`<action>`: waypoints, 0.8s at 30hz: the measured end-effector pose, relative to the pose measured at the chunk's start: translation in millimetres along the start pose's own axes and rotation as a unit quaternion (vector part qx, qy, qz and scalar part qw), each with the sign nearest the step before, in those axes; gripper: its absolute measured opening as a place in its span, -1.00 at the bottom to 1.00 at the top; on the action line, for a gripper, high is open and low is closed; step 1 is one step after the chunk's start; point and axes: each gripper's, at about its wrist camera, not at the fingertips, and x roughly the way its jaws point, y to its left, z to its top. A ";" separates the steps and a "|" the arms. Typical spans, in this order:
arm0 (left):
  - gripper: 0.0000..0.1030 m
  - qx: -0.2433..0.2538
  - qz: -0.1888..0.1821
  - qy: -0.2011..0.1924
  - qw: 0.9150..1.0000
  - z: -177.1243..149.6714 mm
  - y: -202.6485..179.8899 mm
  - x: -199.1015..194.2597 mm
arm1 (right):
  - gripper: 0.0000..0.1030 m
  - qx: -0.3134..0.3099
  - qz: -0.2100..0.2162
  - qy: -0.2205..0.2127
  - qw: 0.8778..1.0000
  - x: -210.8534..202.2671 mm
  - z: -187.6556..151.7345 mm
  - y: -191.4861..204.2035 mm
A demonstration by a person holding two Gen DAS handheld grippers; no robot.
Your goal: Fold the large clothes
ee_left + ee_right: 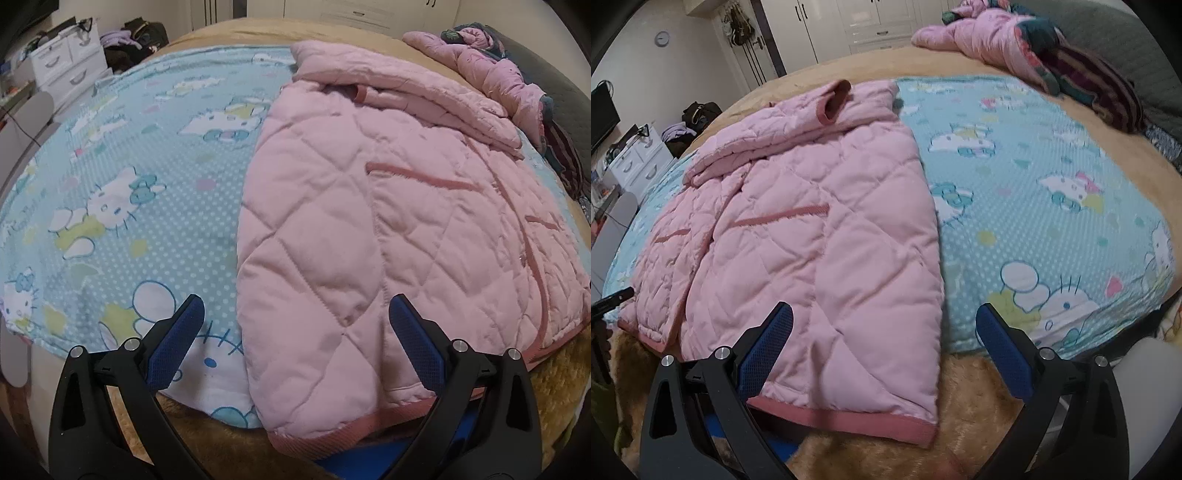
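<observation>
Pink quilted padded jacket (pixel 388 236) lies partly folded on a pale blue cartoon-print blanket (pixel 122 177) over the bed's tan plush cover (pixel 979 391), its darker ribbed hem (pixel 849 415) overhanging the blanket's near edge at six o'clock. Both the left gripper (pixel 295 328) and right gripper (pixel 884 332) hover with fingers spread wide, holding nothing. Puffy, slippery layers could likely spring open or slide if only the top ply is pinched. Open blanket lies toward three o'clock in the right view; crumpled pink bedding (pixel 979 40) crowds one o'clock.
</observation>
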 end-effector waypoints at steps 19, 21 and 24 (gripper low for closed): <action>0.82 -0.040 -0.034 0.011 0.999 -3.6 8.2 21.3 | -0.14 -0.025 0.106 0.031 0.994 14.2 -11.7 3.5; 0.82 -0.041 -0.035 0.014 0.998 -3.6 8.0 20.5 | -0.43 -0.029 0.128 0.016 0.991 7.2 -8.6 3.4; 0.82 -0.037 -0.034 0.019 0.999 -5.4 6.6 19.8 | -0.51 -0.016 0.163 -0.026 0.986 -12.3 0.2 3.9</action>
